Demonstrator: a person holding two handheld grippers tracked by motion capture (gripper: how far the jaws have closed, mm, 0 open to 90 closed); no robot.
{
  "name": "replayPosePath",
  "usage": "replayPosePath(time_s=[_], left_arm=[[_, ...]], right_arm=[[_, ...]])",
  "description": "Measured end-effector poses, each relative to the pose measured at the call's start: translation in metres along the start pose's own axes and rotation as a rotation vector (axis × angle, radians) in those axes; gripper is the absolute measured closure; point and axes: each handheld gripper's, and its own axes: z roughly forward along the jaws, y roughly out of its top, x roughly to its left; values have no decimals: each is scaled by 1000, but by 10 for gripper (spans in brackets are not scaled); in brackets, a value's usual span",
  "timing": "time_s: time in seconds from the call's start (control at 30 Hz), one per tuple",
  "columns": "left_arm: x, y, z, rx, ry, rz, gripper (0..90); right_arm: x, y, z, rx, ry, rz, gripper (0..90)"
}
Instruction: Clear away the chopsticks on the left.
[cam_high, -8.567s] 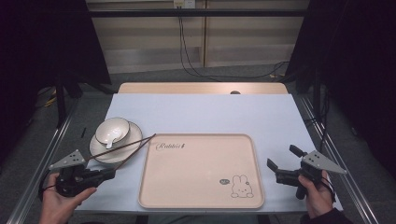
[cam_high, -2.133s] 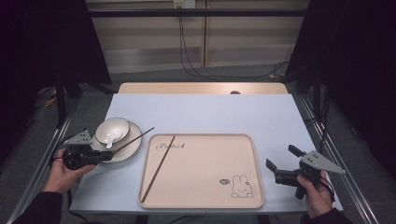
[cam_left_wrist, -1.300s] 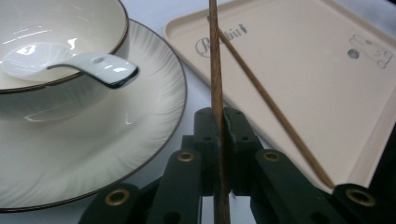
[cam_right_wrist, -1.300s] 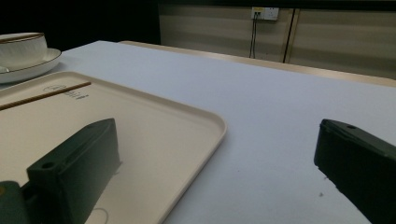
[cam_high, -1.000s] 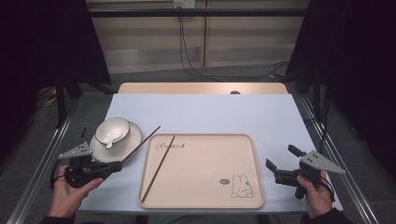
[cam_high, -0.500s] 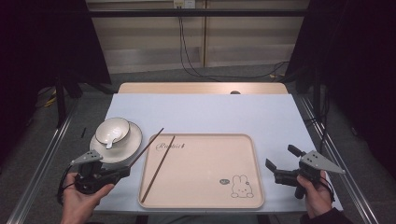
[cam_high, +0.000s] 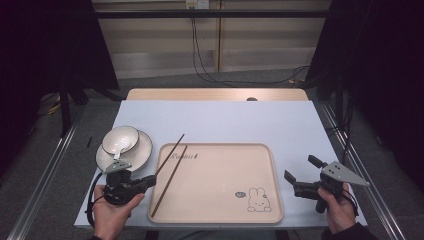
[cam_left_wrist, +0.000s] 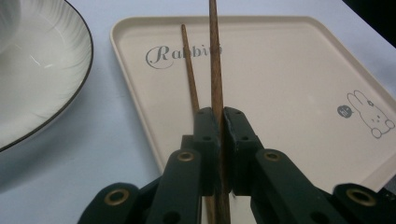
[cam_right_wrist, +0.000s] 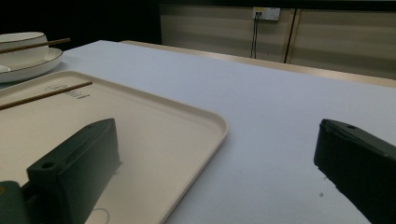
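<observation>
Chopstick (cam_left_wrist: 215, 70), slim brown wood, sits clamped between my left gripper (cam_left_wrist: 221, 122) jaws, slanting over the tray's (cam_high: 260, 165) left edge beside its loose twin (cam_left_wrist: 189, 70). Tray: smooth beige, rounded corners. My right gripper (cam_high: 300, 174) gapes empty.

Bowl (cam_high: 120, 139) on a plate (cam_high: 142, 153) at left of the frame; wall socket (cam_high: 195, 4) at top centre
</observation>
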Motion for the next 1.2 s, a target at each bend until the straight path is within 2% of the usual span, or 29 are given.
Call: replayPosePath(time_s=[0.07,0.13,0.17,0.33,0.37,0.57,0.83,0.93,1.2], left_arm=[[-3,0,4,0,15,-10,846],[-5,0,7,3,4,-9,846],[-8,0,9,4,20,-6,846],[-14,-1,20,13,36,-22,846],[-15,-1,24,31,39,-28,846],[-19,-4,36,70,60,-48,848],[-25,-2,48,109,78,-36,849],[-26,-3,51,114,101,-32,849],[-26,-9,57,146,102,-42,849]], right_arm=[[0,0,0,0,1,-1,0],[0,0,0,0,1,-1,0],[0,0,0,-1,1,-1,0],[1,0,1,-3,1,0,0],[1,0,0,2,1,0,0],[1,0,0,0,-1,-1,0],[1,0,1,2,-2,-2,0],[1,0,1,1,-2,-2,0],[1,0,1,3,1,-2,0]])
